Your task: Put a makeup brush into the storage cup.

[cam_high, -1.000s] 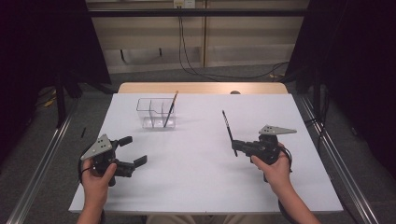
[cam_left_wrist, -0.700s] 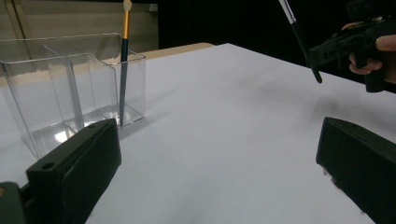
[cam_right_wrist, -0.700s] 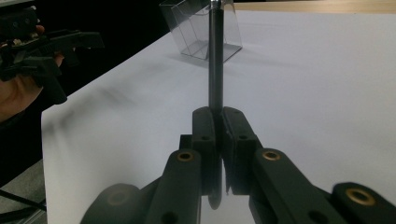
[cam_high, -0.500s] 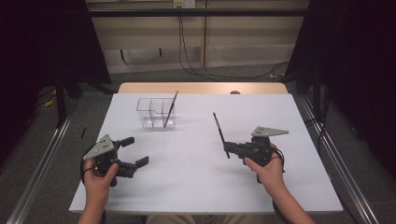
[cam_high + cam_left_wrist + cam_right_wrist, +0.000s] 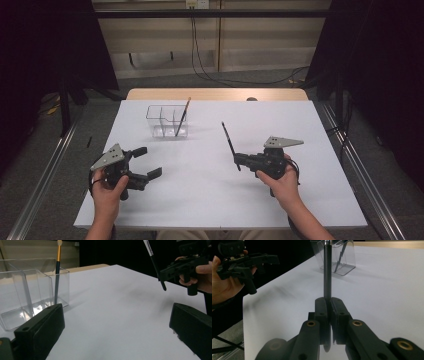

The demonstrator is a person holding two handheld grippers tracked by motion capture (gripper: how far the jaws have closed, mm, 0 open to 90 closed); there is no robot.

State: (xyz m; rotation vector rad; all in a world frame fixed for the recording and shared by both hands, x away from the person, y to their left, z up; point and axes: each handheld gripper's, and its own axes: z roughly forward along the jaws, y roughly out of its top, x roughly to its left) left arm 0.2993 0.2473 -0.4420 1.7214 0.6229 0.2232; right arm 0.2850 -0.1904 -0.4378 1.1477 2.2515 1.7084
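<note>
My right gripper [image 5: 238, 159] is shut on the lower end of a thin black brush [image 5: 228, 141], which slants up and away over the white table [image 5: 210, 205]. In the right gripper view the brush handle [image 5: 327, 277] rises straight out of the closed jaws [image 5: 327, 303]. A clear divided box [image 5: 162, 120] stands at the back left with a gold-banded brush [image 5: 182, 117] leaning in it. My left gripper [image 5: 148, 161] hovers open and empty at the front left, jaws wide apart [image 5: 117, 317]. The left gripper view has the box [image 5: 25, 290] and its brush [image 5: 57, 272] ahead on the left.
A wooden strip [image 5: 215, 94] borders the table's far edge. Metal rails [image 5: 360, 165] run along the floor on both sides, and cables [image 5: 210, 70] lie on the floor behind. A broad bare stretch of table lies between the two grippers.
My right hand has shifted a little to the left with the brush in its jaws. The left hand has stayed where it was.
</note>
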